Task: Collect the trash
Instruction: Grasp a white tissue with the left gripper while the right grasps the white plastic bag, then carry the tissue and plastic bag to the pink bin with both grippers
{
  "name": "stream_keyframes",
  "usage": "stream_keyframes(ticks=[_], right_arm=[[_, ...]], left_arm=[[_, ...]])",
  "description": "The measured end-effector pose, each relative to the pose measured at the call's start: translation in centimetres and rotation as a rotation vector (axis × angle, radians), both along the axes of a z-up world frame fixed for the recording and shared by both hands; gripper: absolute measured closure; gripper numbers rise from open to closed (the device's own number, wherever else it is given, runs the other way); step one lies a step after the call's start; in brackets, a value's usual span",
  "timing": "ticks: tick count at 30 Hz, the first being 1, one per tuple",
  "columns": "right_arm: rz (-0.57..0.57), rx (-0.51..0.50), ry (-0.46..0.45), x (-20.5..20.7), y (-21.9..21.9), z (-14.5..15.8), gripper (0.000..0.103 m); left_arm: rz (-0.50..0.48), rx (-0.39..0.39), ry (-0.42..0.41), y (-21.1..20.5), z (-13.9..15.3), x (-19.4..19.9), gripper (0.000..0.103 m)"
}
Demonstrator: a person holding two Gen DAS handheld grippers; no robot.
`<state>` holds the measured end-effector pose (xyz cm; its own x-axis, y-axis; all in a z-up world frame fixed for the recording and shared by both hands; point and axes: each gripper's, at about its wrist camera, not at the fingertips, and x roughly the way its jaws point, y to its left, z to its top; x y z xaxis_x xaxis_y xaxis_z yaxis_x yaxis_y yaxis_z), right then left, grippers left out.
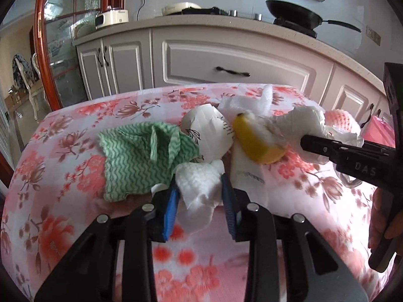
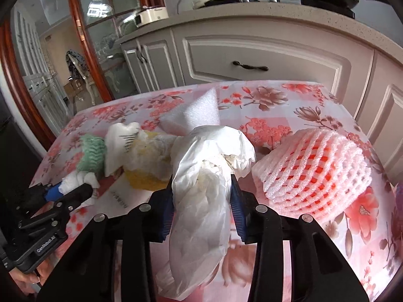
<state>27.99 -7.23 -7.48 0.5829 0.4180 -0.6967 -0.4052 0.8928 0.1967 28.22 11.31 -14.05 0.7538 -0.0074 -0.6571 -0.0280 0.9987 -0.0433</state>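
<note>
My left gripper [image 1: 200, 180] is shut on a crumpled white tissue [image 1: 199, 186] just above the flowered tablecloth [image 1: 63, 188]; it also shows at the left of the right wrist view [image 2: 75, 188]. My right gripper [image 2: 201, 188] is shut on a white crumpled paper bag [image 2: 201, 201]; in the left wrist view its finger [image 1: 327, 148] grips that paper [image 1: 304, 123]. Between them lie a green wavy cloth [image 1: 136, 161], a crushed paper cup [image 1: 209, 130], a yellow peel [image 1: 257, 141] and a printed paper slip [image 1: 248, 171].
A pink foam fruit net [image 2: 314, 171] lies right of my right gripper. A white foam piece [image 2: 199, 110] lies behind the pile. White kitchen cabinets [image 1: 226, 58] stand behind the table, with a wok [image 1: 294, 15] on the counter. A glass door [image 1: 65, 37] is at the left.
</note>
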Motion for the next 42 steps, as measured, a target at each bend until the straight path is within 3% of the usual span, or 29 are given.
stream_keyframes(ticks=[7, 13, 26, 30, 36, 42], right_arm=[[0.059, 0.003, -0.031, -5.5, -0.4, 2.1, 0.064], [0.045, 0.000, -0.032, -9.1, -1.3, 2.7, 0.064], [-0.068, -0.025, -0.103, -11.4, -2.0, 4.0, 0.064], [-0.131, -0.001, -0.169, -12.5, -2.8, 5.0, 0.064], [-0.125, -0.043, -0.313, -14.7, -4.2, 7.3, 0.064], [-0.164, -0.005, -0.357, -16.2, -7.8, 9.1, 0.064]], left_arm=[[0.005, -0.005, -0.068, -0.5, 1.8, -4.9, 0.071], [0.009, -0.010, -0.122, -0.5, 3.1, -8.1, 0.071], [-0.109, -0.041, -0.206, -2.6, 4.1, -9.5, 0.071], [-0.100, -0.030, -0.250, -3.2, 4.7, -9.5, 0.071], [-0.094, -0.026, -0.326, -4.6, 6.3, -9.9, 0.071], [-0.101, -0.036, -0.397, -7.6, 8.8, -11.5, 0.071]])
